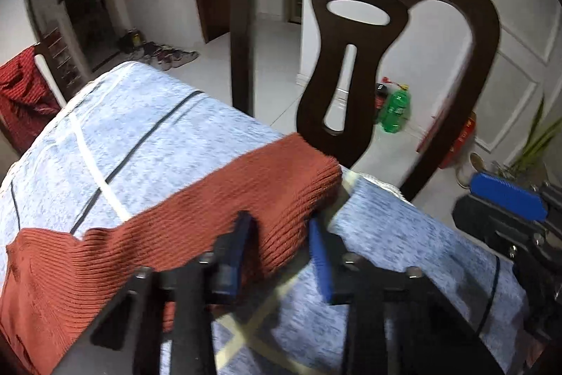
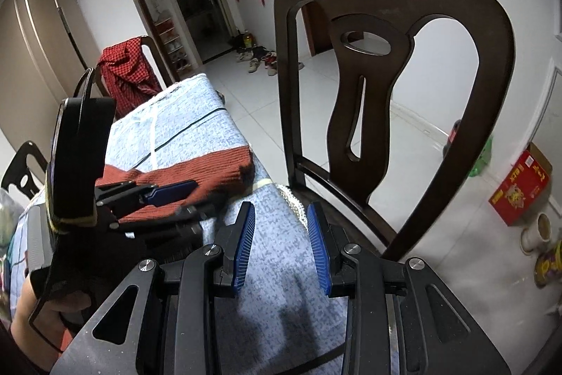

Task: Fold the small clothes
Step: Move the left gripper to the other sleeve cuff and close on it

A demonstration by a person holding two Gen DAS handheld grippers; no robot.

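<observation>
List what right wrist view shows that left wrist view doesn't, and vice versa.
Right wrist only: the hand holding the left claw, the red box on the floor, and the open right claw hovering over bare tablecloth.
Left wrist only: the green bottle.
Both: the rust knit garment, the dark chair.

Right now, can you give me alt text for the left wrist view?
The left gripper is open, its blue fingers straddling the edge of a rust-red knit garment on a blue-grey tablecloth. A dark wooden chair stands behind the table.
</observation>
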